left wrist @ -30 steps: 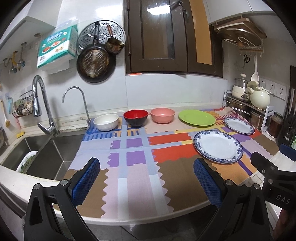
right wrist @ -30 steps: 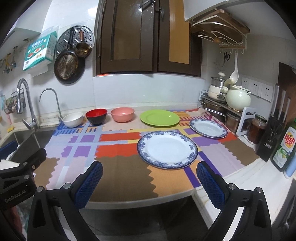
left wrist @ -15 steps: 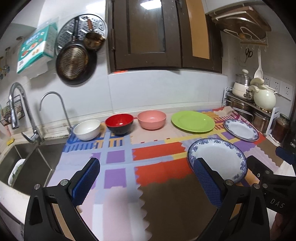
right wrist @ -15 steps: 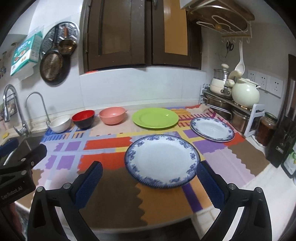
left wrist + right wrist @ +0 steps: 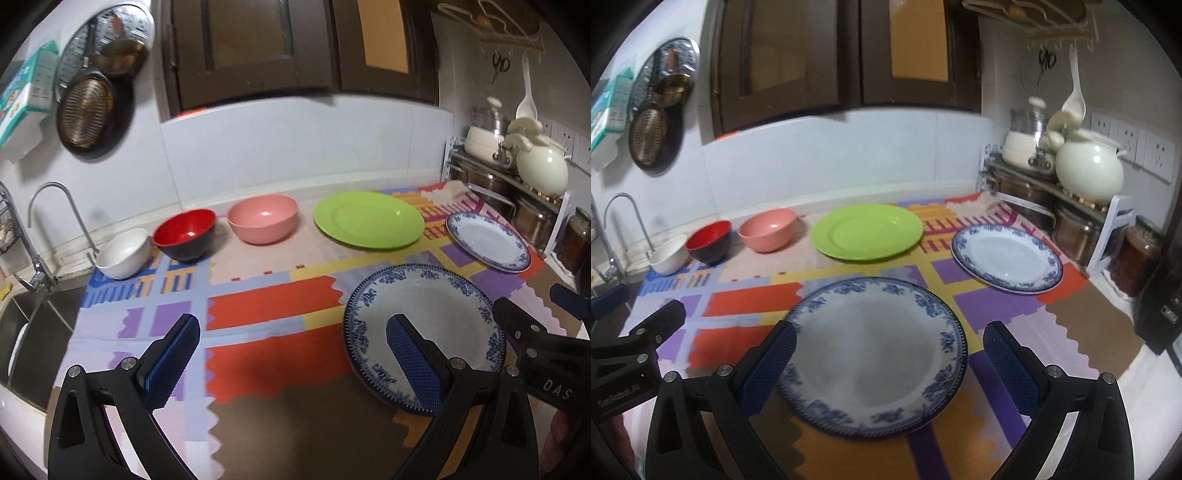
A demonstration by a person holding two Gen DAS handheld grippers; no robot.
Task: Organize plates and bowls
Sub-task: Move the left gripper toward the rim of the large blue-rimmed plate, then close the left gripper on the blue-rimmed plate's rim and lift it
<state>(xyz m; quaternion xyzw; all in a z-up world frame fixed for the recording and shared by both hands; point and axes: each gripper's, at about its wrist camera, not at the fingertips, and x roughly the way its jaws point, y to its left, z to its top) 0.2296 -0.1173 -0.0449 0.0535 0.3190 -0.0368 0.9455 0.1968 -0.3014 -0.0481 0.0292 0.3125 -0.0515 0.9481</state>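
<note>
Here, I have both grippers out over a kitchen counter covered by a patchwork cloth [image 5: 746,302], each spread wide and holding nothing. My right gripper [image 5: 886,369] straddles the near blue-rimmed plate [image 5: 871,354], one pad on each side, which reads to me as lining up to take it by the rim. My left gripper [image 5: 295,363] sits beside it, its right pad overlapping that plate's edge; I can't tell through the blur whether it touches. Farther ahead and to the right lies a second blue-rimmed plate [image 5: 1006,256], with a green plate [image 5: 866,232] straight ahead. Ahead and left, three bowls stand in a row: pink bowl [image 5: 768,229], red bowl [image 5: 709,242], white bowl [image 5: 668,254]. Like sits near like, so stacking looks simple.
</note>
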